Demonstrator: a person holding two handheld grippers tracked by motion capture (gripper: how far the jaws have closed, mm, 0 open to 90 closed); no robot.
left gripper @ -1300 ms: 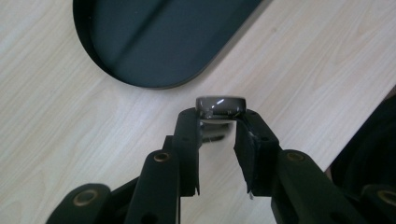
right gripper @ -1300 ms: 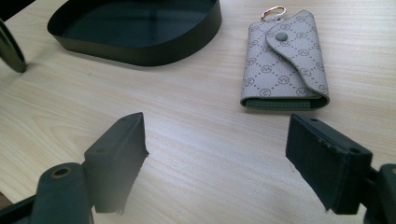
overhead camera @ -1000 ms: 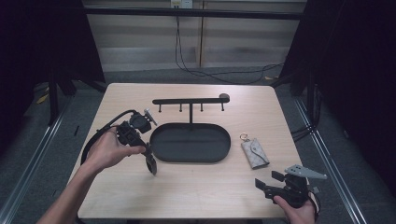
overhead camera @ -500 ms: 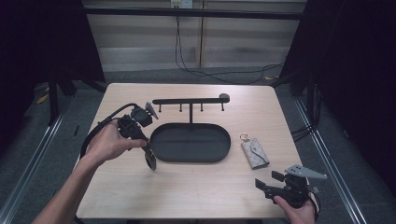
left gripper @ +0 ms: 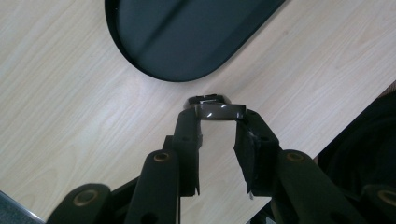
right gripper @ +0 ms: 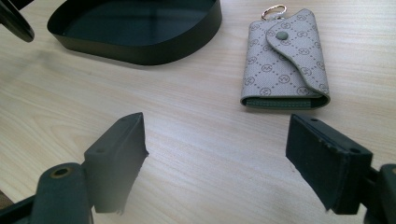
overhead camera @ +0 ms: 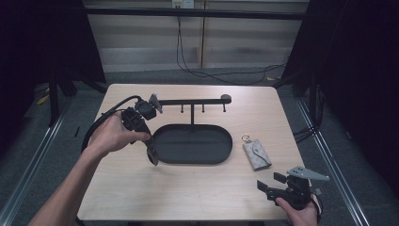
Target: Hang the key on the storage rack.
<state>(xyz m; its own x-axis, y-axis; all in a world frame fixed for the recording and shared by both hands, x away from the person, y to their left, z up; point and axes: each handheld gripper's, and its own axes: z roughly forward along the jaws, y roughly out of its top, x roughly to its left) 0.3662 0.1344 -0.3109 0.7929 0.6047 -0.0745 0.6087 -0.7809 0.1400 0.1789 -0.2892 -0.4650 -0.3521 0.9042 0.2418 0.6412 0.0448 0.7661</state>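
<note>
My left gripper [overhead camera: 152, 155] hangs over the table just left of the black oval tray [overhead camera: 227, 141], pointing down. It is shut on a small dark glossy piece [left gripper: 219, 111], held just above the wood beside the tray's [left gripper: 187, 37] rounded end. A grey patterned key pouch [overhead camera: 256, 154] with a gold ring lies right of the tray. My right gripper [overhead camera: 266, 186] rests at the table's near right edge, open, nothing between its jaws. In the right gripper view the pouch [right gripper: 285, 60] lies ahead of the gripper [right gripper: 215, 140], apart from it.
A black rack with several hooks [overhead camera: 193, 101] stands behind the tray. A thick cable [overhead camera: 101, 122] loops from the left gripper over the table's left side. Bare wood lies in front of the tray. The tray's wall [right gripper: 140, 46] is far left in the right gripper view.
The left hand has lifted a little and drifted toward the rack, still holding the dark piece. The right gripper has stayed where it was.
</note>
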